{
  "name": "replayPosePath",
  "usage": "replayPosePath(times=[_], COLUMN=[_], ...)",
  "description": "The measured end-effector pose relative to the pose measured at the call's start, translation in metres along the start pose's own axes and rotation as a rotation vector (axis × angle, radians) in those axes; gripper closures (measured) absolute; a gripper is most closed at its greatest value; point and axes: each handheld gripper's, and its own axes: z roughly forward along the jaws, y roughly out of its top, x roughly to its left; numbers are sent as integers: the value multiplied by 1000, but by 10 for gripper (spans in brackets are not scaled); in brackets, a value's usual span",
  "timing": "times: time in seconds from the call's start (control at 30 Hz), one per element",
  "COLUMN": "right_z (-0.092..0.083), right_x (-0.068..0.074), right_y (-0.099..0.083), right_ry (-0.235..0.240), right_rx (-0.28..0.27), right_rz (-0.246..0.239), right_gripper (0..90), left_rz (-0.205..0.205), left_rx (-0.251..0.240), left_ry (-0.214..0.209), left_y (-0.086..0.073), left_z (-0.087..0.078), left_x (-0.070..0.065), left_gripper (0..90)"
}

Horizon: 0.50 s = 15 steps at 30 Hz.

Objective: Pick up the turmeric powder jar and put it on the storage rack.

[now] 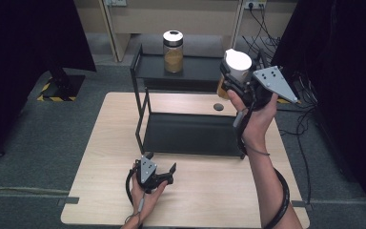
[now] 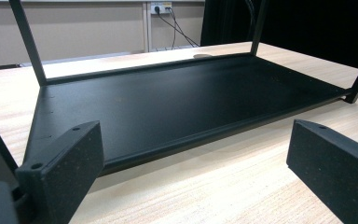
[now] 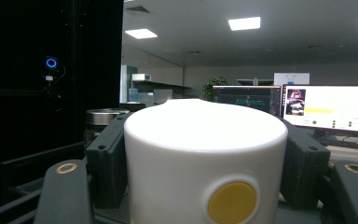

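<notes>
My right gripper (image 1: 236,71) is raised at the right end of the black two-tier shelf (image 1: 190,136), level with its top tier, and is shut on a white-lidded jar (image 1: 238,64). In the right gripper view the jar's white lid (image 3: 205,154) with a yellow dot sits clamped between both black pads. A second jar (image 1: 173,51) with a white lid and brown contents stands upright on the shelf's top tier; its lid (image 3: 103,115) also peeks past the left jaw. My left gripper (image 1: 164,172) rests low over the table in front of the shelf, open, with nothing between its fingers (image 2: 60,172).
The shelf's lower tray (image 2: 182,100) lies straight ahead of the left gripper on the light wooden table (image 1: 195,195). A small dark round disc (image 1: 218,107) is set in the tabletop behind the shelf. Cables (image 1: 305,119) trail over the floor at the right.
</notes>
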Motion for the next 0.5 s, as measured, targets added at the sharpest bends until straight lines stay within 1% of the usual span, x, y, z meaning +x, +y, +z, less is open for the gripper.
replayPosePath(times=[0.1, 0.23, 0.33, 0.43, 0.47, 0.5], right_z=[4, 13, 17, 27, 27, 32], right_x=[-1, -3, -3, -4, -4, -4], right_y=[3, 9, 12, 18, 18, 22], right_ry=[-8, -20, -27, -40, -40, -44], right_rx=[1, 8, 10, 17, 17, 22], right_rz=[5, -4, 3, 1, 1, -1], right_gripper=[312, 312, 312, 312, 312, 312], left_rz=[-3, -1, 0, -1, -1, -2], left_rx=[-2, -2, -3, -5, -5, -2], left_ry=[0, -1, 0, -1, -1, -2], left_y=[0, 0, -1, -1, -1, -1], left_z=[0, 0, 0, -1, -1, -1], left_x=[0, 0, 0, 0, 0, 0], left_gripper=[30, 30, 30, 30, 30, 30])
